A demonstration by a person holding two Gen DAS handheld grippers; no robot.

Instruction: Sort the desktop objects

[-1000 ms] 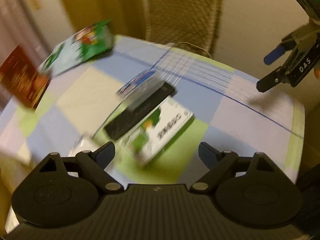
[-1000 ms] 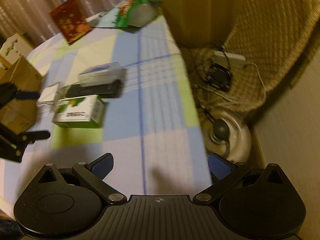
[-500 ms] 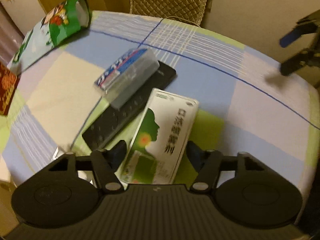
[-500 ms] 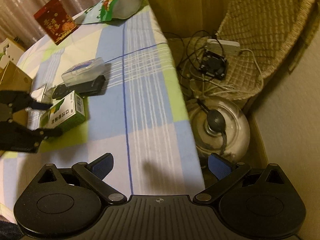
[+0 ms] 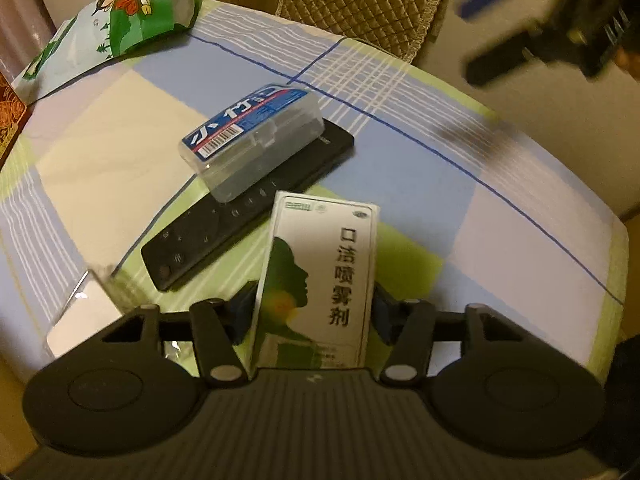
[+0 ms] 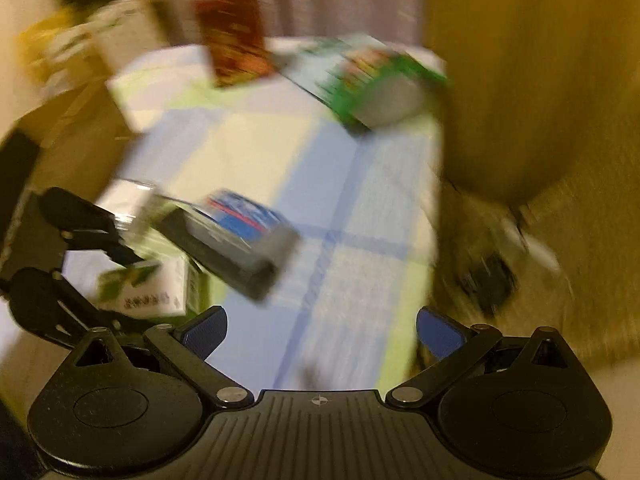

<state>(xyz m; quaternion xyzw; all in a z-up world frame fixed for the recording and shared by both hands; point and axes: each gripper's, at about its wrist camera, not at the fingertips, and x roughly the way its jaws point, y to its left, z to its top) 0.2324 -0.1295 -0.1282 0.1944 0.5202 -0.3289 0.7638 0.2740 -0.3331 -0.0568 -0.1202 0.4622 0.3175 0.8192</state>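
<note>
Left claw [image 5: 314, 314]: closed against both sides of the mouth-spray box [image 5: 320, 280]; blue pads touch its long edges.
Mouth-spray box: near edge of the table [image 5: 520, 216], on a green check of the cloth, printed face up.
Clear plastic case [image 5: 256, 140]: lying across the black remote control [image 5: 248, 216], just beyond the box.
Right claw [image 6: 322, 332]: fingers spread wide, nothing between them, above the table; view blurred.
Green snack bag [image 5: 120, 16]: far corner.
</note>
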